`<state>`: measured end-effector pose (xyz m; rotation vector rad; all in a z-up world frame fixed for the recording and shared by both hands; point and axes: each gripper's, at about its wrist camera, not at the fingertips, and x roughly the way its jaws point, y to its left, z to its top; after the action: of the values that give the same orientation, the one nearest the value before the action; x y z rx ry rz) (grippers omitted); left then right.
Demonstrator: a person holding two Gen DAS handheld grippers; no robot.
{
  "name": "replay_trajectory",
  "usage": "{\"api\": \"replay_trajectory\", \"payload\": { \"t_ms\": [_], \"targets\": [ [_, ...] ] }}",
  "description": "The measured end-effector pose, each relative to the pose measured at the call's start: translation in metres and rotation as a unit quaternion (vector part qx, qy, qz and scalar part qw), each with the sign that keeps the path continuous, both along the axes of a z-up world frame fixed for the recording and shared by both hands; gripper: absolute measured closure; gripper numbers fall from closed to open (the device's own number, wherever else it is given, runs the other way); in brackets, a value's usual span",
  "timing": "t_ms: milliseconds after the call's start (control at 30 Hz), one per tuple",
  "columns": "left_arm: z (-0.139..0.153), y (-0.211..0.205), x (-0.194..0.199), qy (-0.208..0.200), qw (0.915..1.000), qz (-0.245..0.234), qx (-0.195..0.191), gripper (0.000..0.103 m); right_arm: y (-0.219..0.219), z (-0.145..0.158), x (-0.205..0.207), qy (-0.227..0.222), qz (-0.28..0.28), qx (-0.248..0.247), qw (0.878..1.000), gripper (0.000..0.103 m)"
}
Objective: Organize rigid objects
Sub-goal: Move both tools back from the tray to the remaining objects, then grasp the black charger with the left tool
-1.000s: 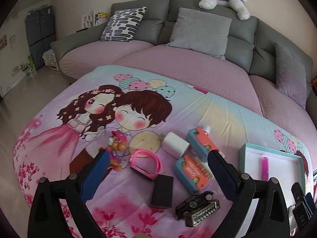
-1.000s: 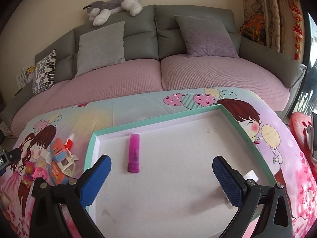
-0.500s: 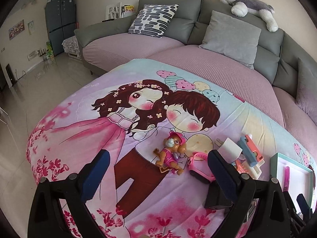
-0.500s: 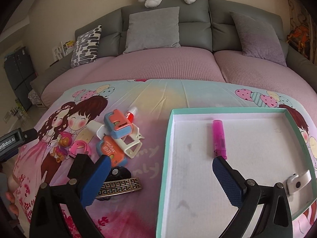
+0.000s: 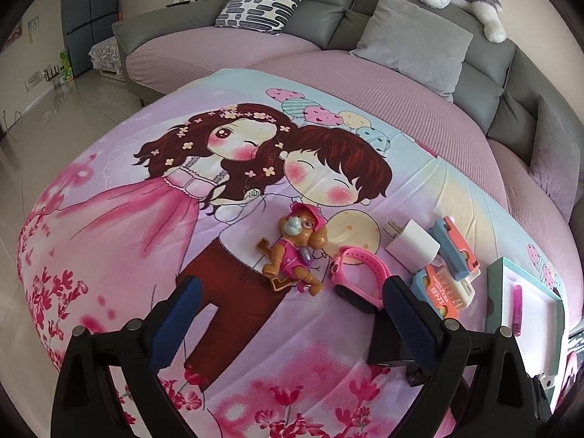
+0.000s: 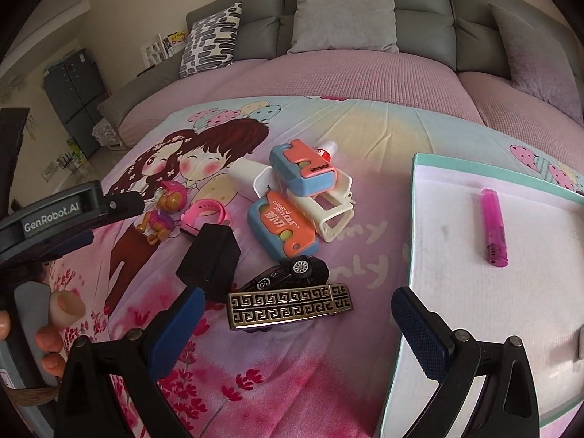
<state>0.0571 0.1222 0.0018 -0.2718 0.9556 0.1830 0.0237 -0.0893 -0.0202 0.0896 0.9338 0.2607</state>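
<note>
Two fisheye views look down on a cartoon-print blanket (image 5: 153, 219) spread in front of a grey sofa (image 6: 419, 7).

In the left wrist view, the left hand-held gripper (image 5: 288, 304) fills the bottom of the frame, its blue-padded jaws spread wide and empty. Just above the gap lies a toy dog (image 5: 295, 248) in pink. To its right sit a pink watch (image 5: 359, 273), then a white charger (image 5: 410, 242). A black box (image 5: 387, 339) is partly hidden behind the right finger.

In the right wrist view, the right hand-held gripper (image 6: 295, 323) is likewise released and holds nothing. Between its fingers lies a gold patterned bar (image 6: 288, 304), touching a black toy car (image 6: 292, 272) above it. Higher, at centre frame, two blue-and-orange cutters (image 6: 283, 228) are piled with a white clip (image 6: 328, 208). A teal-rimmed tray (image 6: 412, 241) fills the right side, with a pink lighter (image 6: 493, 226) lying inside it.
</note>
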Motion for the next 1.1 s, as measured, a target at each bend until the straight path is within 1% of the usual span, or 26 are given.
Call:
{"api": "replay_trajectory", "payload": {
  "t_ms": [167, 400, 533, 700, 767, 800, 833, 867, 933, 967, 1033, 1100],
  "targets": [
    [-0.012, -0.019, 0.008, 0.023, 0.9987, -0.041, -0.019, 0.004, -0.004, 0.001, 0.000, 0.001, -0.004, 0.010, 1.000, 0.000],
    [-0.024, -0.051, 0.016, 0.044, 0.9941, -0.099, -0.009, 0.004, -0.006, 0.003, -0.002, 0.001, 0.000, 0.007, 1.000, 0.000],
    [-0.033, -0.060, 0.019, 0.057, 0.9923, -0.110, -0.007, 0.004, -0.007, 0.003, -0.003, 0.001, 0.003, 0.010, 1.000, 0.000],
    [-0.040, -0.060, 0.021, 0.069, 0.9922, -0.104, 0.003, 0.004, -0.007, 0.003, -0.004, 0.003, 0.004, 0.011, 1.000, 0.000],
    [-0.041, -0.061, 0.021, 0.068, 0.9924, -0.102, 0.005, 0.007, -0.007, 0.002, -0.004, 0.005, 0.006, 0.011, 1.000, 0.000],
    [-0.041, -0.061, 0.021, 0.068, 0.9923, -0.103, 0.000, 0.014, -0.006, 0.001, -0.004, 0.006, 0.006, 0.010, 1.000, 0.000],
    [-0.041, -0.061, 0.021, 0.068, 0.9919, -0.107, -0.006, 0.024, -0.005, 0.001, -0.004, 0.006, 0.007, 0.009, 1.000, 0.000],
    [-0.041, -0.063, 0.020, 0.068, 0.9914, -0.111, -0.012, 0.028, -0.005, 0.001, -0.004, 0.006, 0.007, 0.009, 1.000, 0.000],
    [-0.042, -0.069, 0.020, 0.069, 0.9902, -0.121, -0.012, 0.040, -0.005, 0.000, -0.003, 0.008, 0.007, 0.011, 1.000, 0.000],
    [-0.042, -0.071, 0.021, 0.070, 0.9897, -0.125, -0.010, 0.043, -0.005, 0.000, -0.003, 0.009, 0.008, 0.010, 1.000, 0.001],
    [-0.042, -0.073, 0.021, 0.068, 0.9887, -0.133, -0.015, 0.055, -0.004, -0.001, -0.003, 0.011, 0.009, 0.012, 1.000, 0.001],
    [-0.041, -0.073, 0.020, 0.064, 0.9882, -0.138, -0.018, 0.061, -0.004, -0.002, -0.002, 0.013, 0.009, 0.017, 1.000, 0.001]
  ]
}}
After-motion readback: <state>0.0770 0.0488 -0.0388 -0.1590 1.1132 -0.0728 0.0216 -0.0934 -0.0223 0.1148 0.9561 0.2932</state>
